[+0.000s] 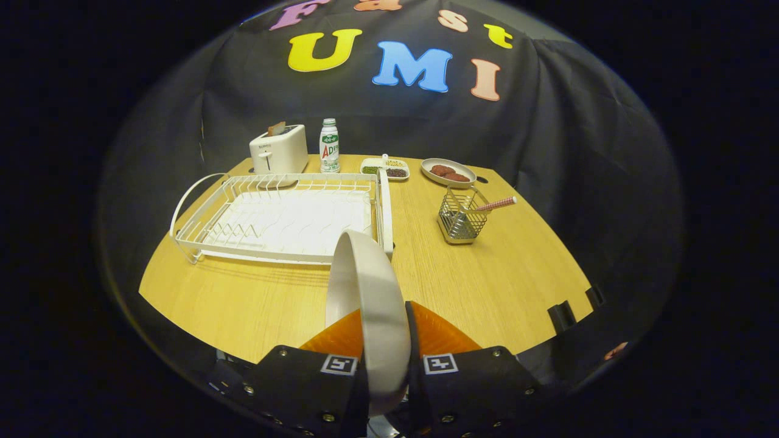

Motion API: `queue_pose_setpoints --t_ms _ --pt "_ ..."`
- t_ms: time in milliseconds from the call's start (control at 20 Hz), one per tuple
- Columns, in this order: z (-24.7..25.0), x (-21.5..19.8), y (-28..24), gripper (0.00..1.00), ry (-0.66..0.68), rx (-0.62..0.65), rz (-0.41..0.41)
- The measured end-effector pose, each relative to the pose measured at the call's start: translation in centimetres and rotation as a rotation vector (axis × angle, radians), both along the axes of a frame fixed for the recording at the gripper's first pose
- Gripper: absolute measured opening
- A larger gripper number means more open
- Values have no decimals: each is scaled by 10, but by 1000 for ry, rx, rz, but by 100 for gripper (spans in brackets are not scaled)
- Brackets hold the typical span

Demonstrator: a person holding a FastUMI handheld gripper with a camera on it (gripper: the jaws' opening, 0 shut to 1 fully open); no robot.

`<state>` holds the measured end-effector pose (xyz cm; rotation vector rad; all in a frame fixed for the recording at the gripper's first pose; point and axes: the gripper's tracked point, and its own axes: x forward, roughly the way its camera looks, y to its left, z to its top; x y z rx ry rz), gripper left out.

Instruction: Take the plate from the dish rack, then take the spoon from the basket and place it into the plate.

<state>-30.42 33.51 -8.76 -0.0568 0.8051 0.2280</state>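
**Plate held on edge above bare table, clear of the rack**

The gripper is clenched on the plate: one finger presses each face, with the rim seated between them. The plate stands on edge, its long axis running straight ahead from the fingers toward the near right corner of the rack. It appears lifted clear of the rack, over the table.

Judgement: the next move is to lay the plate flat, which needs a roll of the gripper and open wood underneath. Bare table lies just ahead and to the right, between the fingers and the basket. The spoon stands in that basket, handle leaning right, well beyond the fingers. Setting down on the right shortens the later spoon transfer.
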Motion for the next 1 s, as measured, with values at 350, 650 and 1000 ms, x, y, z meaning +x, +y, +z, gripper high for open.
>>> queue_pose_setpoints --t_ms 350,650,1000 --pt "-31 2 -1 27 118 293 -64" --pt "-65 -8 17 30 278 486 -60" --pt "-92 3 25 34 382 642 -228"
